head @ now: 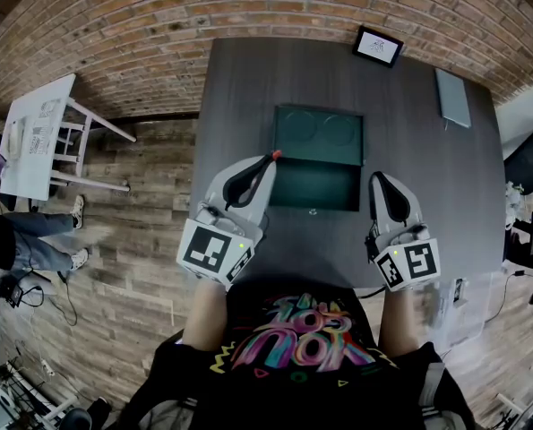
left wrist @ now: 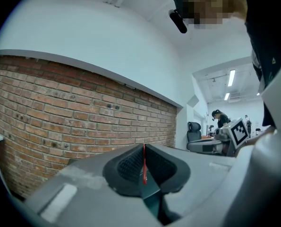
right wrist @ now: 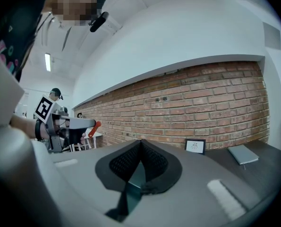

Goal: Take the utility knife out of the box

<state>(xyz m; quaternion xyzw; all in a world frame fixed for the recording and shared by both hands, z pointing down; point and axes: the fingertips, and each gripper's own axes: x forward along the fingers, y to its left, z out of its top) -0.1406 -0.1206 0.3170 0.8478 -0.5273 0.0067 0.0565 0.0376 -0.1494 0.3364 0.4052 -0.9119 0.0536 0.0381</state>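
Note:
An open dark green box [head: 317, 187] lies in the middle of the dark table [head: 248, 88], its lid [head: 320, 131] folded back toward the far side. My left gripper [head: 268, 161] hovers at the box's left edge, shut on a slim red utility knife [head: 275, 155] that pokes out past the tips. In the left gripper view the knife [left wrist: 143, 163] shows as a thin red strip pinched between the black pads [left wrist: 128, 167]. My right gripper [head: 376, 179] hangs by the box's right side, shut with nothing in it. The right gripper view shows its jaws [right wrist: 140, 143] closed, and the knife [right wrist: 94, 129] off to the left.
A small framed picture [head: 378, 47] stands at the table's far edge and a grey notebook [head: 452, 97] lies at the far right. A white side table [head: 38, 133] and a seated person [head: 24, 240] are on the wooden floor to the left. A brick wall runs behind.

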